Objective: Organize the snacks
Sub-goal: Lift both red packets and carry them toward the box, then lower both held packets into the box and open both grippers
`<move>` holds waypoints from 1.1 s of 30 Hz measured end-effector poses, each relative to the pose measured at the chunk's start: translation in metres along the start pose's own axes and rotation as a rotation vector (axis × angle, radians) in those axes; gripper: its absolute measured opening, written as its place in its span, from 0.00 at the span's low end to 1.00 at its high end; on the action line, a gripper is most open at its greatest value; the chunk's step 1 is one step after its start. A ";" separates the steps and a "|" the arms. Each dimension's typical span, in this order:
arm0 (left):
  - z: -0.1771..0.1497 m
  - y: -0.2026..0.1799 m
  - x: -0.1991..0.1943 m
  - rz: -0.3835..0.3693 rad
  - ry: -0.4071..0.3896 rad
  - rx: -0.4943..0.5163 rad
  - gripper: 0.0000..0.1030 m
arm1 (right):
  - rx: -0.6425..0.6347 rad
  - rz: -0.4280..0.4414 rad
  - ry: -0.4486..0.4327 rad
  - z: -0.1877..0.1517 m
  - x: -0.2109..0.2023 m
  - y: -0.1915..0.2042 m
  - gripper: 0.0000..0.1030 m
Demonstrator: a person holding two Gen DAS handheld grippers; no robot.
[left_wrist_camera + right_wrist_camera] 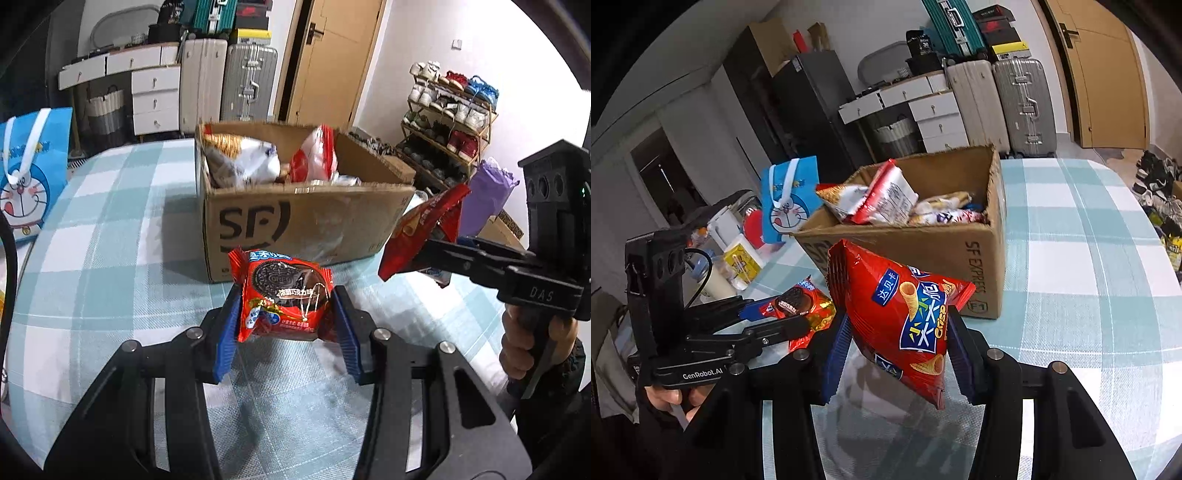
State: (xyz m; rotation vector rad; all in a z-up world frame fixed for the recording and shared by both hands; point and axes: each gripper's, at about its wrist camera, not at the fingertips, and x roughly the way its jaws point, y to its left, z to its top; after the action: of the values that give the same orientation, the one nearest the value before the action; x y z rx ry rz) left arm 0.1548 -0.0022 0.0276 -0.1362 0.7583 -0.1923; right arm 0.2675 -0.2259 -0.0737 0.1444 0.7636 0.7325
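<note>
Oreo pack (284,295) clamped between left gripper (286,325) pads, held above the checked cloth (110,258), just short of the box (295,221). Crisp bag (905,321) pinched in right gripper (897,350), also off the cloth, beside the box's corner. Box open, several snack packs (886,199) inside. Blue cartoon bag (29,173) stands far left.

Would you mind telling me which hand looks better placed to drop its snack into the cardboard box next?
Probably the left. Its claw, shut on the Oreo pack, faces the cardboard box head-on. The right claw, shut on the crisp bag, sits off the box's corner.
</note>
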 end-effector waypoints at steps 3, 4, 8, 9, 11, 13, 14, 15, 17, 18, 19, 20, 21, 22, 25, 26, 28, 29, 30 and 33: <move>0.005 -0.004 -0.016 0.000 -0.034 0.001 0.43 | -0.007 0.005 -0.021 0.003 -0.008 0.004 0.48; 0.007 -0.004 -0.021 0.000 -0.044 0.001 0.43 | -0.008 0.005 -0.030 0.004 -0.010 0.006 0.48; 0.018 -0.003 -0.037 0.003 -0.079 -0.009 0.43 | -0.011 0.006 -0.062 0.011 -0.020 0.009 0.48; 0.022 -0.003 -0.041 0.005 -0.087 -0.015 0.43 | -0.016 0.008 -0.071 0.012 -0.022 0.010 0.48; 0.030 -0.002 -0.046 0.007 -0.103 -0.028 0.43 | -0.026 0.006 -0.091 0.017 -0.026 0.014 0.48; 0.039 -0.001 -0.050 0.010 -0.118 -0.037 0.43 | -0.024 0.006 -0.101 0.024 -0.028 0.015 0.48; 0.044 -0.001 -0.053 0.012 -0.128 -0.039 0.43 | -0.026 0.003 -0.105 0.027 -0.028 0.016 0.48; 0.049 0.000 -0.055 0.014 -0.137 -0.042 0.43 | -0.030 -0.001 -0.110 0.031 -0.029 0.017 0.48; 0.058 0.001 -0.057 0.017 -0.148 -0.051 0.43 | -0.035 -0.007 -0.127 0.039 -0.031 0.019 0.49; 0.065 0.002 -0.057 0.020 -0.156 -0.055 0.43 | -0.036 -0.010 -0.132 0.043 -0.031 0.020 0.49; 0.069 0.002 -0.058 0.020 -0.161 -0.055 0.43 | -0.036 -0.013 -0.141 0.048 -0.032 0.021 0.49; 0.073 0.004 -0.057 0.022 -0.165 -0.056 0.43 | -0.035 -0.017 -0.148 0.052 -0.032 0.021 0.49; 0.078 0.004 -0.055 0.024 -0.168 -0.057 0.43 | -0.031 -0.022 -0.153 0.055 -0.031 0.021 0.49; 0.082 0.003 -0.054 0.024 -0.171 -0.055 0.43 | -0.027 -0.025 -0.159 0.059 -0.031 0.020 0.49; 0.094 0.001 -0.050 0.029 -0.183 -0.054 0.43 | -0.012 -0.028 -0.175 0.069 -0.026 0.017 0.49; 0.097 0.002 -0.049 0.029 -0.183 -0.056 0.43 | -0.005 -0.033 -0.176 0.072 -0.024 0.016 0.49; 0.105 0.003 -0.045 0.031 -0.183 -0.063 0.43 | 0.004 -0.038 -0.181 0.077 -0.019 0.014 0.49; 0.109 0.004 -0.042 0.034 -0.185 -0.064 0.43 | 0.014 -0.039 -0.183 0.079 -0.017 0.012 0.49; 0.114 0.003 -0.038 0.036 -0.188 -0.066 0.43 | 0.021 -0.041 -0.183 0.081 -0.014 0.011 0.49; 0.121 0.003 -0.025 0.037 -0.186 -0.070 0.43 | 0.045 -0.036 -0.184 0.087 -0.007 0.007 0.49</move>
State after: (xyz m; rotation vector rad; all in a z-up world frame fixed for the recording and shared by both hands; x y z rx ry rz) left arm 0.2215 0.0129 0.1305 -0.2031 0.5817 -0.1157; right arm 0.3188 -0.2139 -0.0037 0.2348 0.6060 0.6579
